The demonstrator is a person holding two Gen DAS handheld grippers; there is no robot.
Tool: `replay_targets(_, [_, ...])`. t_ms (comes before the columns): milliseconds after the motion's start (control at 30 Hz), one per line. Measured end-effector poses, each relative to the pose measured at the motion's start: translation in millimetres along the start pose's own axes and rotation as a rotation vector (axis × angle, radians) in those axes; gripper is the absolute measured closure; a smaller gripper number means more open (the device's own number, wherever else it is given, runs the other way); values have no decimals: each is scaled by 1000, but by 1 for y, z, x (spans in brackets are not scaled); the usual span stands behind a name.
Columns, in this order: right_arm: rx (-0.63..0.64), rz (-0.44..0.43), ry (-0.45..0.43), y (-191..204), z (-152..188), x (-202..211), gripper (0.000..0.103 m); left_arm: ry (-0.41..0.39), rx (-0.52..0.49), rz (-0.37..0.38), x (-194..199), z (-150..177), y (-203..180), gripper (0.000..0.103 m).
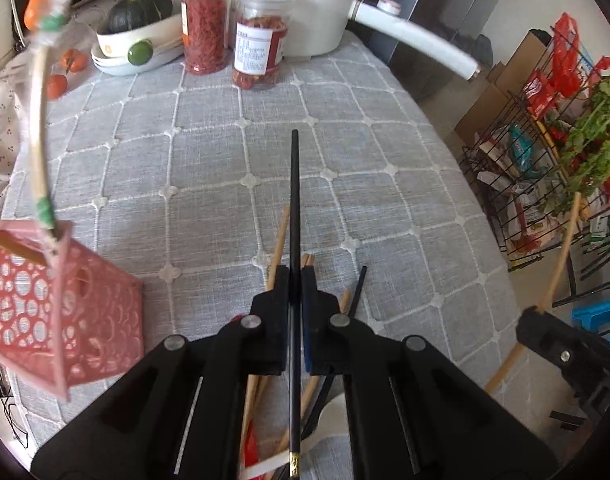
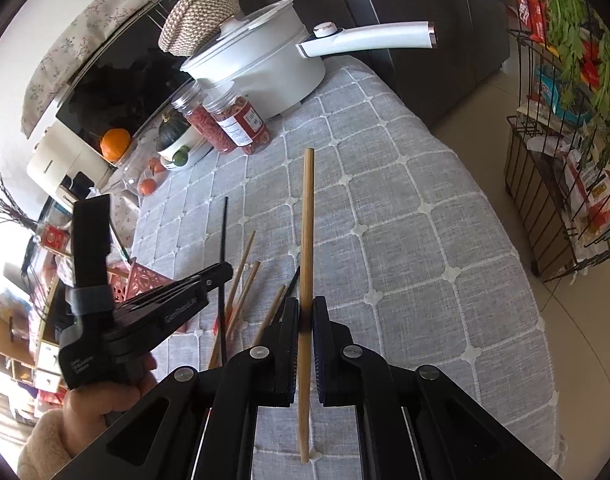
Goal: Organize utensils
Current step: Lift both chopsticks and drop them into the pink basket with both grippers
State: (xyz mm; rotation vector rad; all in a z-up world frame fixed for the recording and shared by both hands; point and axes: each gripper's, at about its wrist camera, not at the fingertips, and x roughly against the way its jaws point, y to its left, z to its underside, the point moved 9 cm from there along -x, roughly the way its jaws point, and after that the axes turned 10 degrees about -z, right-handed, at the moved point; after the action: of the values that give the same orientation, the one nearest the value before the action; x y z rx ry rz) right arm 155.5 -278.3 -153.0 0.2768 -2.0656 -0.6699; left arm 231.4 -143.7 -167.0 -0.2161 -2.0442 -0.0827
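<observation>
My left gripper (image 1: 295,276) is shut on a black chopstick (image 1: 294,200) that points forward above the grey quilted tablecloth (image 1: 209,152). My right gripper (image 2: 305,306) is shut on a wooden chopstick (image 2: 307,216), also raised above the cloth. Several wooden chopsticks (image 1: 279,236) and another black one (image 1: 357,288) lie on the cloth under the left gripper; they also show in the right wrist view (image 2: 241,276). A pink perforated utensil basket (image 1: 61,312) stands tilted at the left, holding a decorated stick (image 1: 39,128). The right gripper shows at the right of the left wrist view (image 1: 539,314).
At the back stand a white pot (image 1: 305,12) with a long handle (image 1: 417,44), two jars of red food (image 1: 233,40) and a bowl with a dark squash (image 1: 139,8). Small oranges (image 1: 65,72) lie at the left. A wire rack with greens (image 1: 565,152) stands right of the table.
</observation>
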Motion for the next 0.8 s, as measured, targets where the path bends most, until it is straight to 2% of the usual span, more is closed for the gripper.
replay_targets(167, [31,-4,-33,15,0,15,96,-128,-7,23,65,1,20,97])
replay_targets(300, [72,-12,-74,33,-6,27,96,-262,17,37,118,7,39,97])
replay_targets(567, [129,-45,-125,63,-11,42,97,-443,192,115,182,4,92,97])
replay_targets(733, [132,-80,-148,79,-16,46,97,-564,363,74,200,-2,132,97])
replay_targets(800, [131,-90,-154,84,-18,45,97,-585,423,78,201,-4,144,97])
